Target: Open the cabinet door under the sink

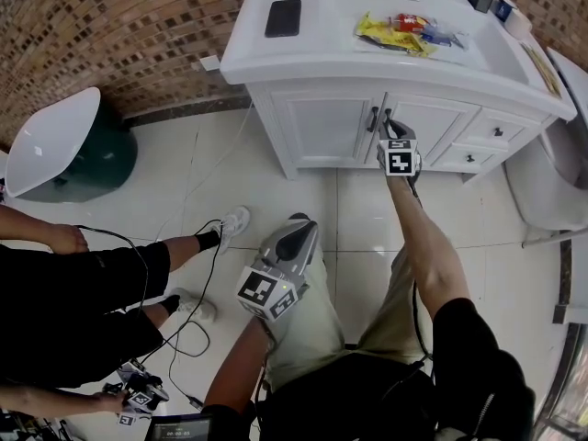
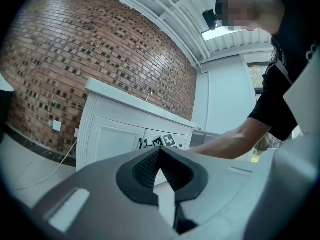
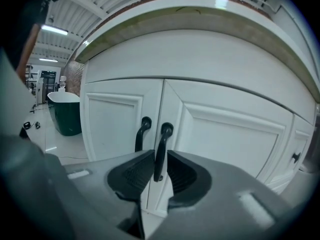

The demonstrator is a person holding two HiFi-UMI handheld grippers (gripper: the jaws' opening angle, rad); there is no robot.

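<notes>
The left tool (image 2: pixel 159 154) sits nearest, low over the person's lap and tipped up toward the cabinet (image 1: pixel 322 122). Its 2 jaws are pressed together at the tips with nothing between them. It is well apart from the doors, which suggests it is simply parked out of the way because this job needs only 1 tool.

Further out, the person's right arm (image 1: pixel 427 246) reaches forward across the white tiled floor (image 1: pixel 303 191). That reach carries the right tool (image 3: pixel 160 155) up to the middle of the cabinet front, where the 2 doors meet.

There the jaws stand on either side of the right handle (image 3: pixel 162 144), a dark upright bar. They are closed in on its lower part and appear to pinch it. The left handle (image 3: pixel 143 131) stands just beside it, outside the jaws. Gripping the bar from the front probably lets a straight pull toward the person swing the door out on its outer hinge.

The right door (image 3: pixel 230 134) looks flush with the left door (image 3: pixel 112 124), so it seems not yet opened.

Above, the counter (image 1: pixel 253 49) carries a dark phone (image 1: pixel 283 17), and the sink (image 1: pixel 478 58) holds yellow wrappers (image 1: pixel 390 35). None of these should affect the pull.
</notes>
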